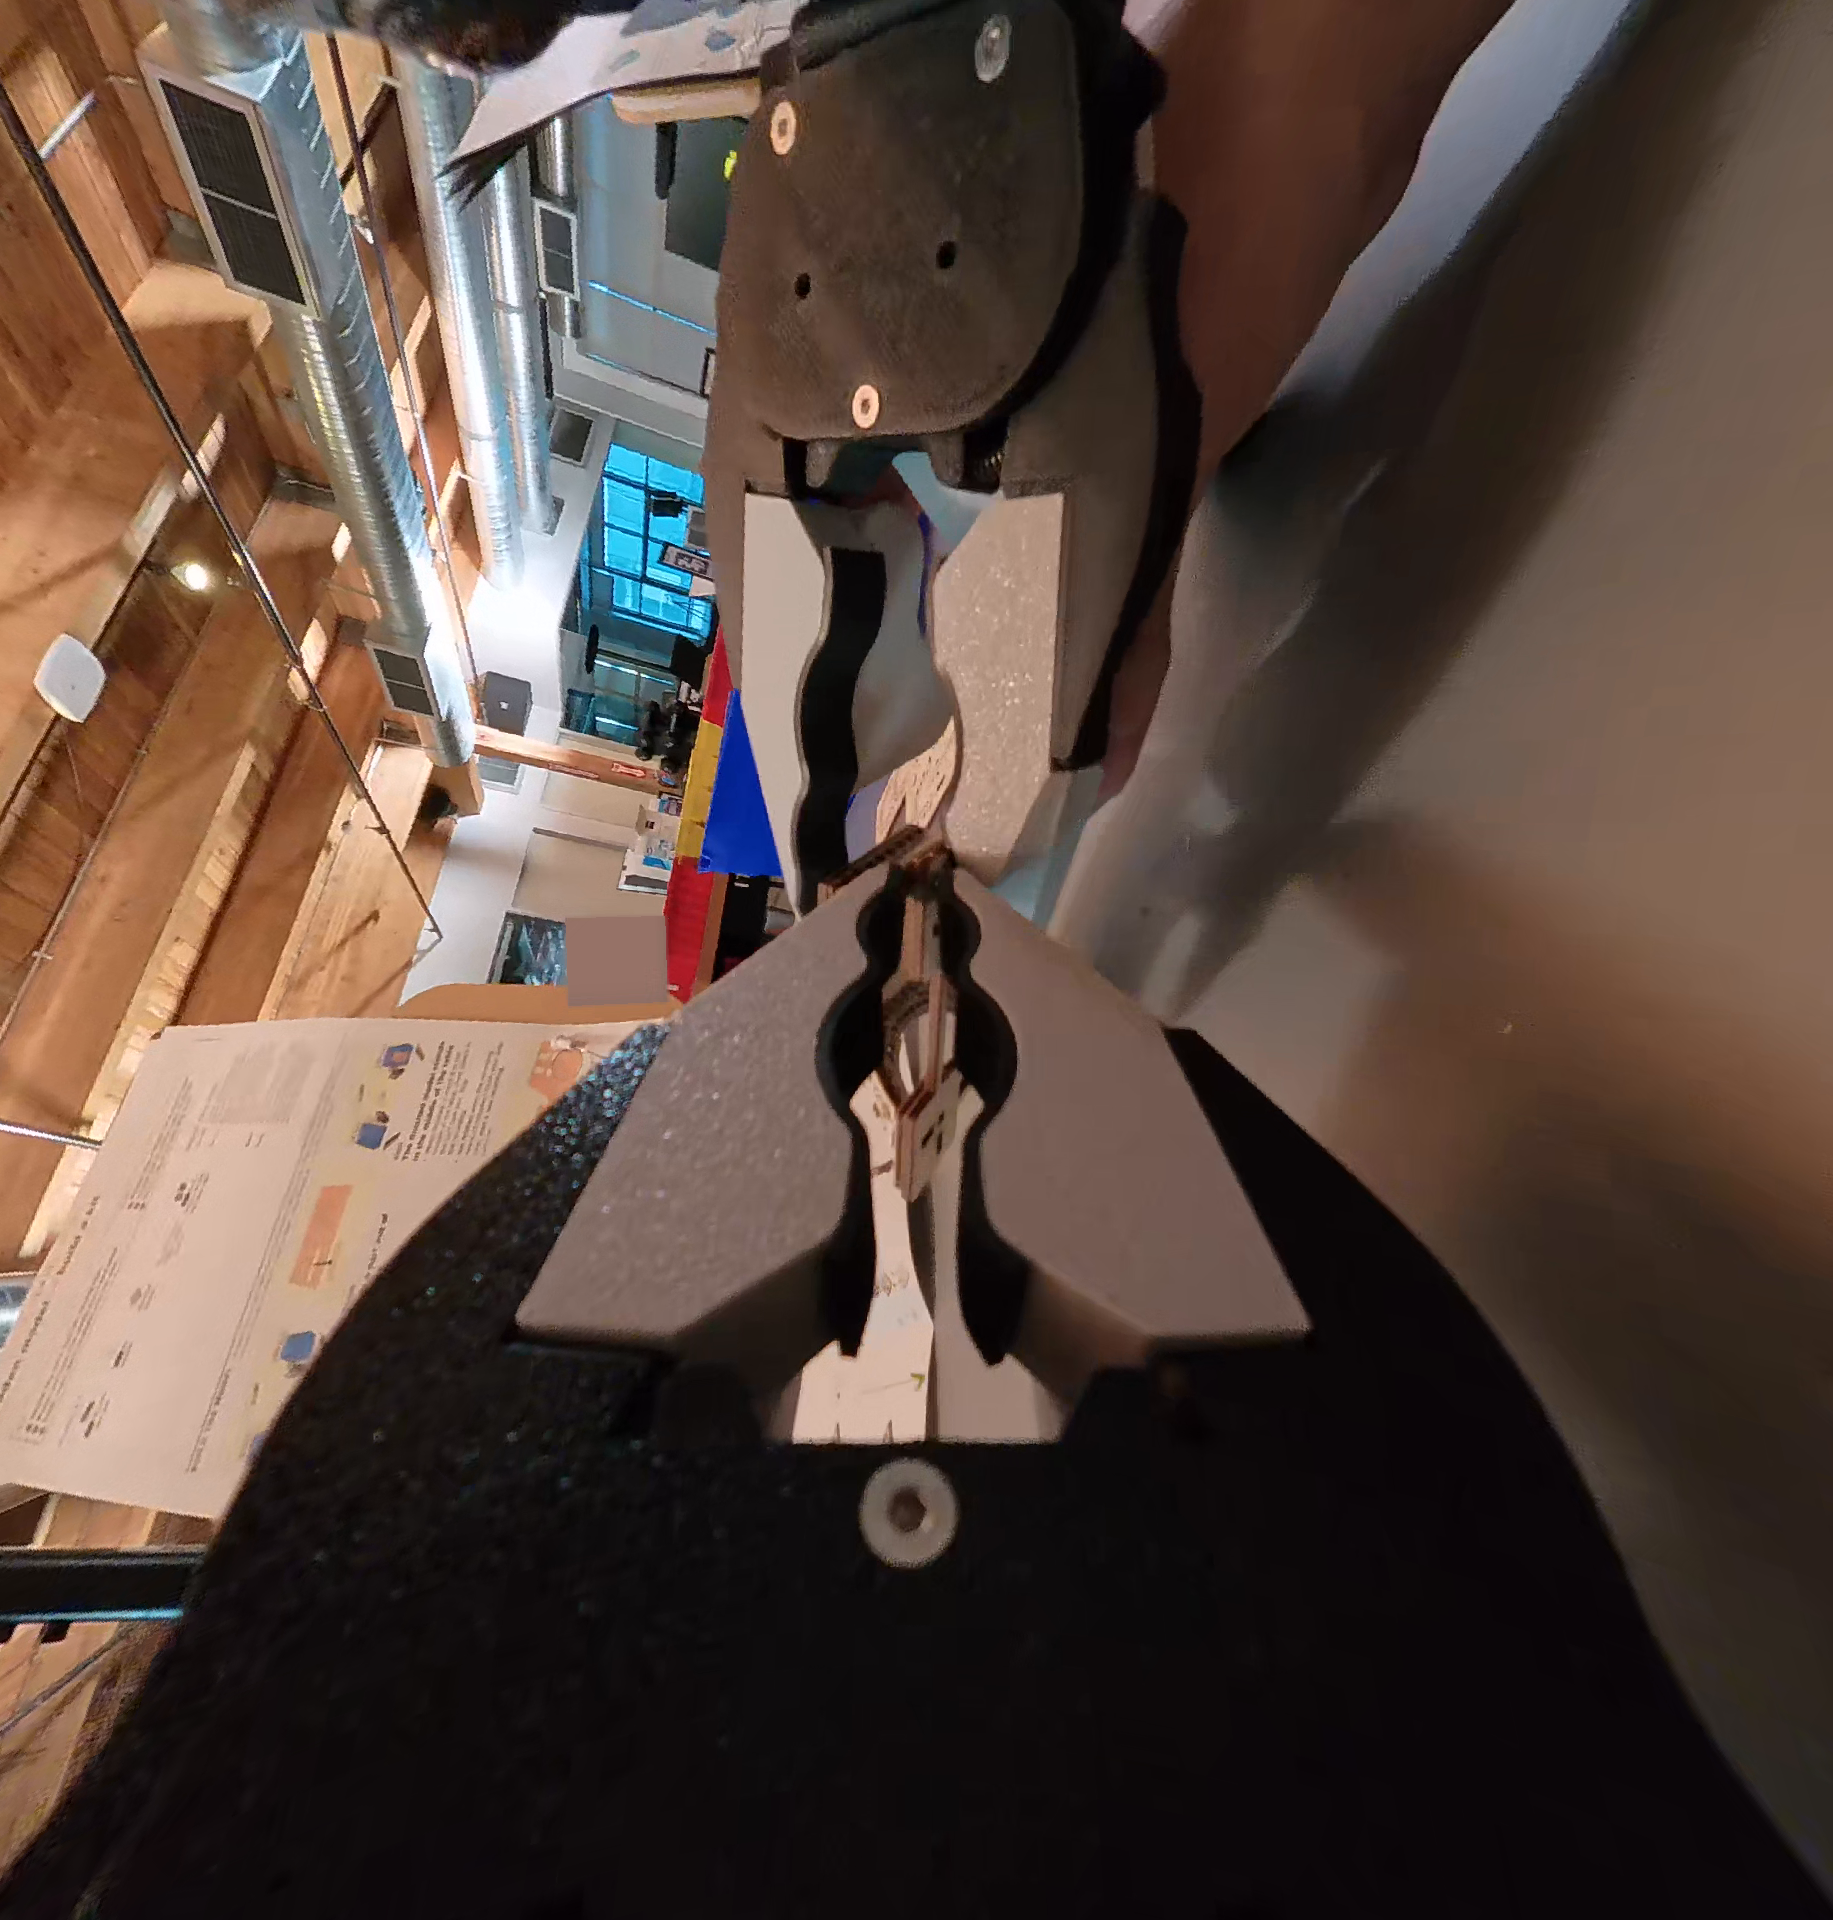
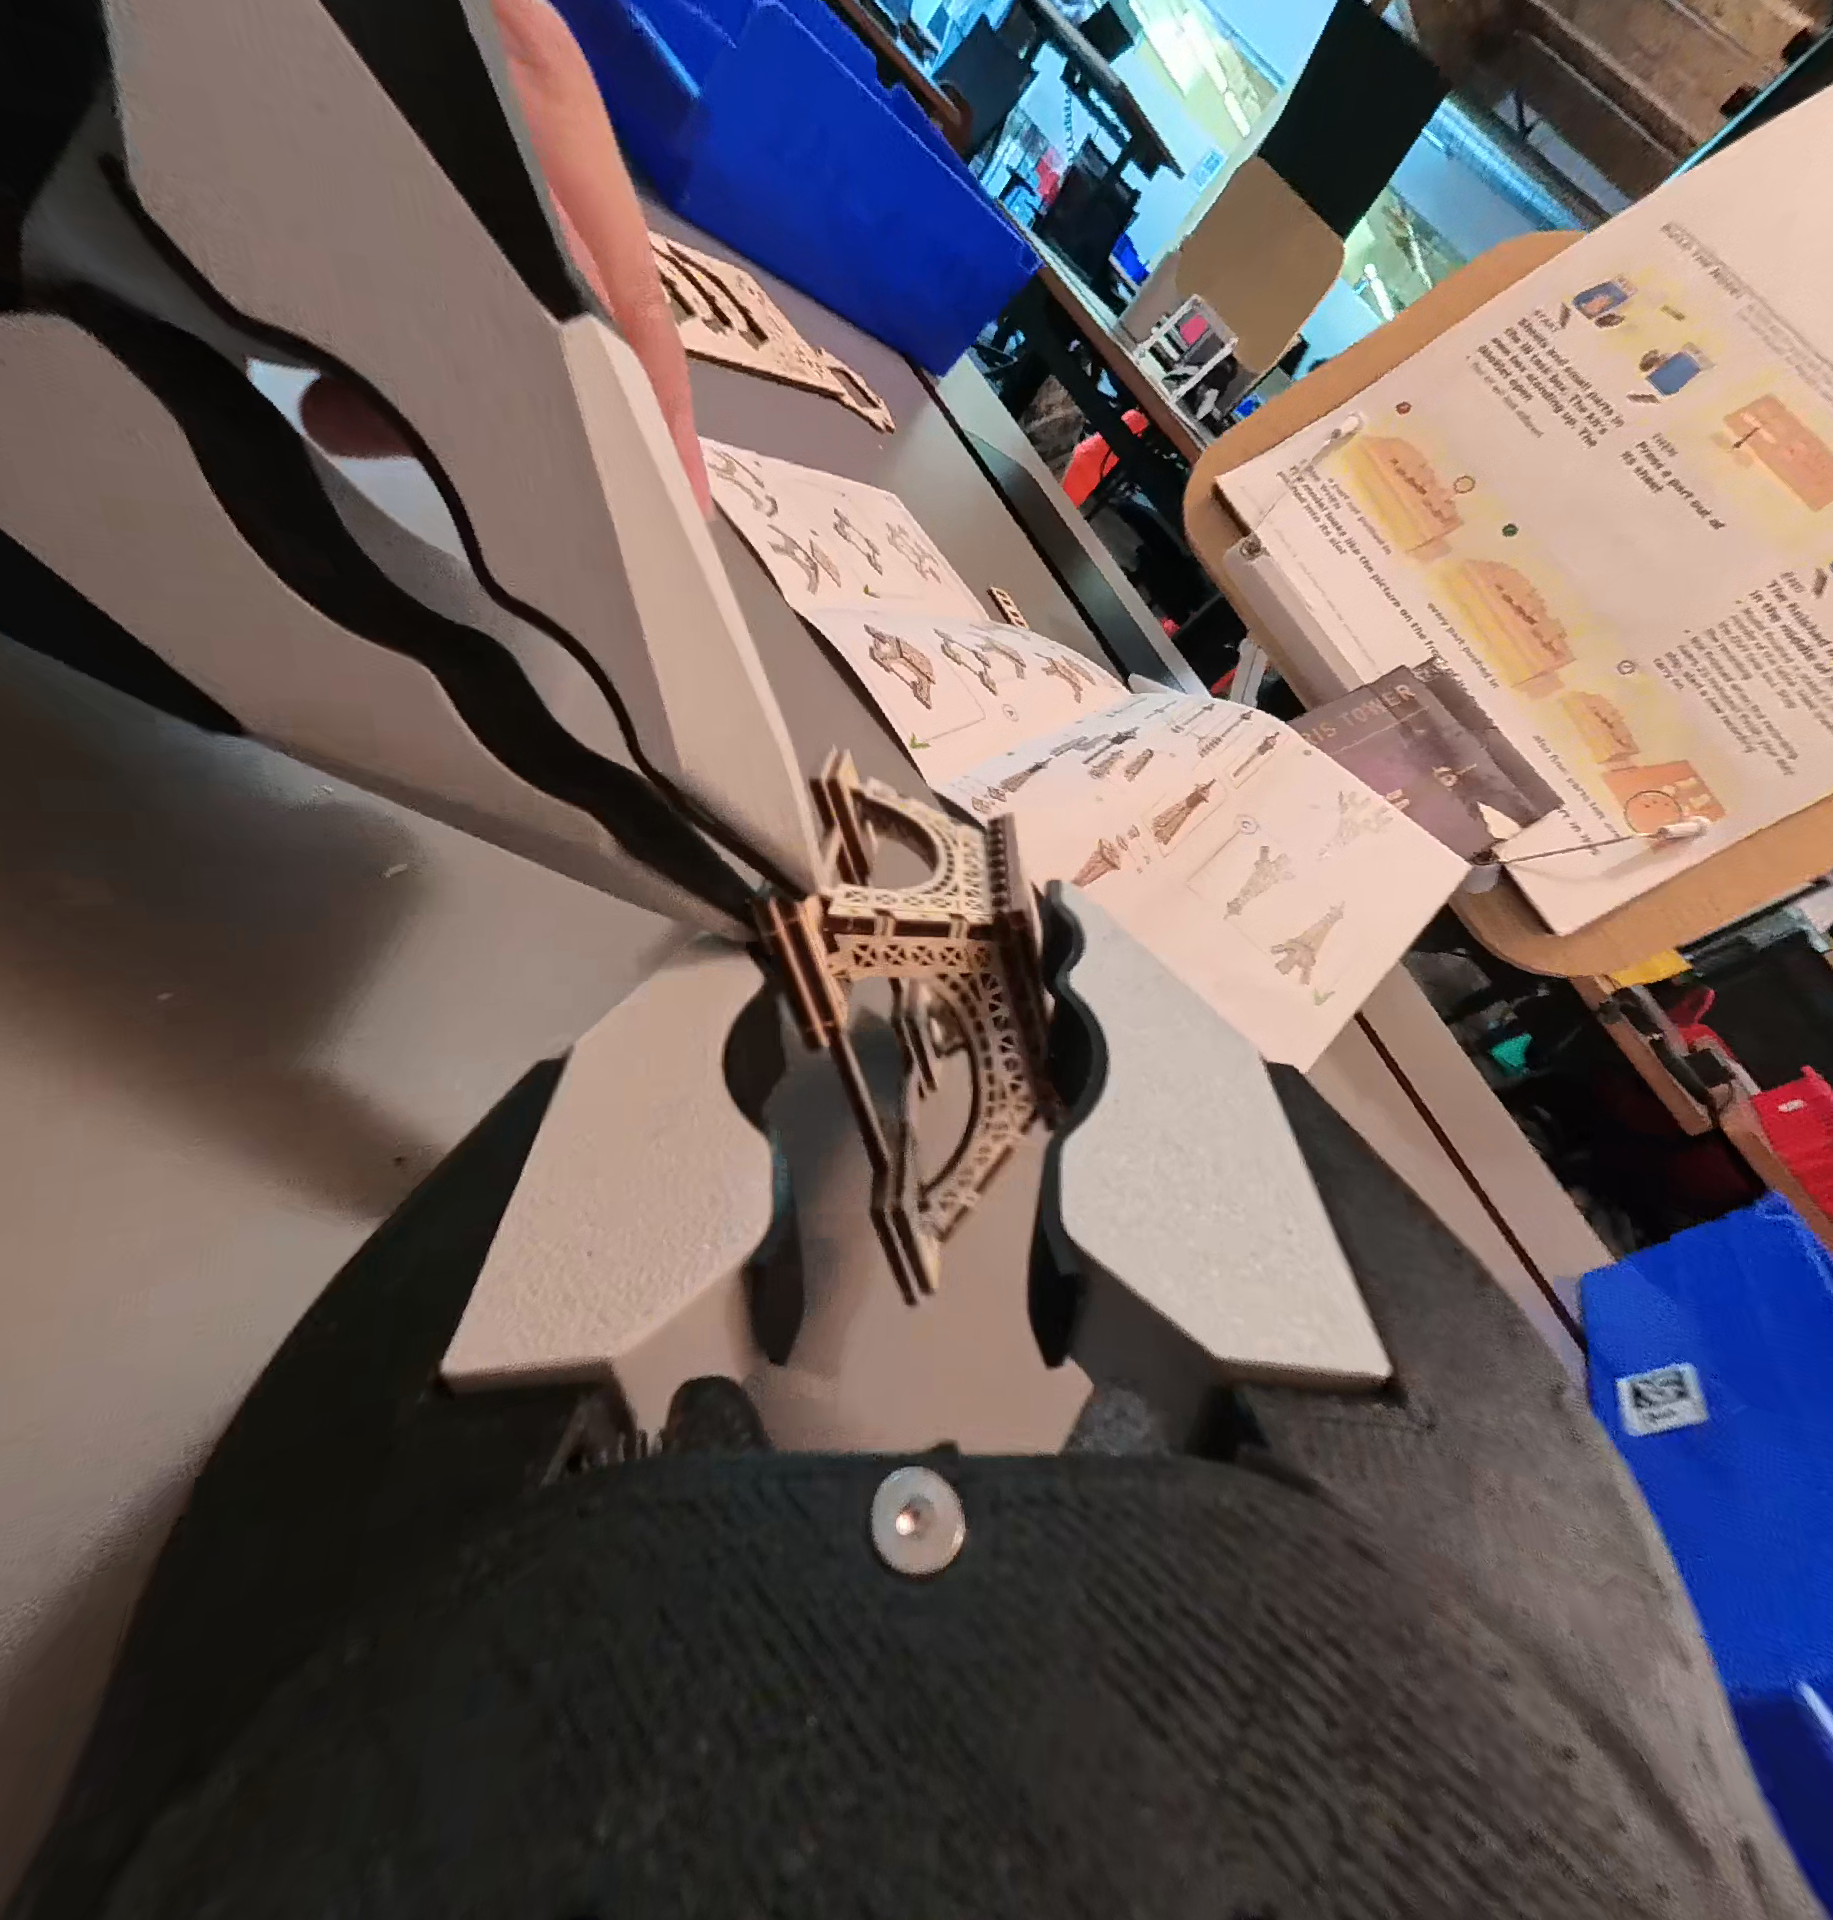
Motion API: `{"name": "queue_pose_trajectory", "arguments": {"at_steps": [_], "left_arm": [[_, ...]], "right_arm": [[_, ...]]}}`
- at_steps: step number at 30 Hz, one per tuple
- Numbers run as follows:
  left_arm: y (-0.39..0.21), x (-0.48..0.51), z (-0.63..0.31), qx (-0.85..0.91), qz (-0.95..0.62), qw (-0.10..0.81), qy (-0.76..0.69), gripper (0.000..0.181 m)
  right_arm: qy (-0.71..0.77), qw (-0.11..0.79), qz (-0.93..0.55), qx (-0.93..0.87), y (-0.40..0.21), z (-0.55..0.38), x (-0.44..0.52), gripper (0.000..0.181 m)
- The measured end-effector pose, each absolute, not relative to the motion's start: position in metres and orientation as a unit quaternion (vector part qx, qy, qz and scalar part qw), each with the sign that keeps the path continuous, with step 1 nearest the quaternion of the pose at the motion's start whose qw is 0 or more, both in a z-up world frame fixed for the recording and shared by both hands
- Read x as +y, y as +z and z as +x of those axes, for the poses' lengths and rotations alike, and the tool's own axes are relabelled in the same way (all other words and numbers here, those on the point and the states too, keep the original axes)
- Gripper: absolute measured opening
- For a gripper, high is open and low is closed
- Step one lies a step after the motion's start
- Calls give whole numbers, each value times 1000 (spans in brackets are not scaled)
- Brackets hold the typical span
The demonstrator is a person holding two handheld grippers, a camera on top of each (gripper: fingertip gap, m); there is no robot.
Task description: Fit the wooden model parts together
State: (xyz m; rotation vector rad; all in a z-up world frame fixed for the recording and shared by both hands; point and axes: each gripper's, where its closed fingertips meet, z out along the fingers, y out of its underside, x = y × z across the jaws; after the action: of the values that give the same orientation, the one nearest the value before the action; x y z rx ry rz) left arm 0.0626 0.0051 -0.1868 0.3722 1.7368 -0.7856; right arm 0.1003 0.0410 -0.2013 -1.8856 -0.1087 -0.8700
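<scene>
A laser-cut wooden lattice model, arched like a tower base [image 2: 943, 966], is held in the air between both grippers. My right gripper [image 2: 912, 935] is shut on it, with one finger on each side. My left gripper [image 2: 777, 904] comes in from the upper left and pinches the model's left edge at its fingertips. In the left wrist view the model [image 1: 927, 1039] shows edge-on between the shut fingers of my left gripper [image 1: 922, 888]. There the right gripper [image 1: 891, 847] points down from above and meets it tip to tip.
An open instruction booklet [image 2: 1151, 831] lies on the grey table [image 2: 164, 935]. A printed sheet on a cardboard stand [image 2: 1618, 520] is at the right. A wooden parts sheet [image 2: 766, 332] and a small loose wooden piece [image 2: 1007, 603] lie beyond. Blue bins [image 2: 1743, 1455] stand nearby.
</scene>
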Motion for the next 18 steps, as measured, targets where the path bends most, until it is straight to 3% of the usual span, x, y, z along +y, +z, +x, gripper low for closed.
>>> {"name": "queue_pose_trajectory", "arguments": {"at_steps": [18], "left_arm": [[-200,8,66,755,155,550,-321,3]], "right_arm": [[-442,429,-783,-82,-213,103,39,40]]}}
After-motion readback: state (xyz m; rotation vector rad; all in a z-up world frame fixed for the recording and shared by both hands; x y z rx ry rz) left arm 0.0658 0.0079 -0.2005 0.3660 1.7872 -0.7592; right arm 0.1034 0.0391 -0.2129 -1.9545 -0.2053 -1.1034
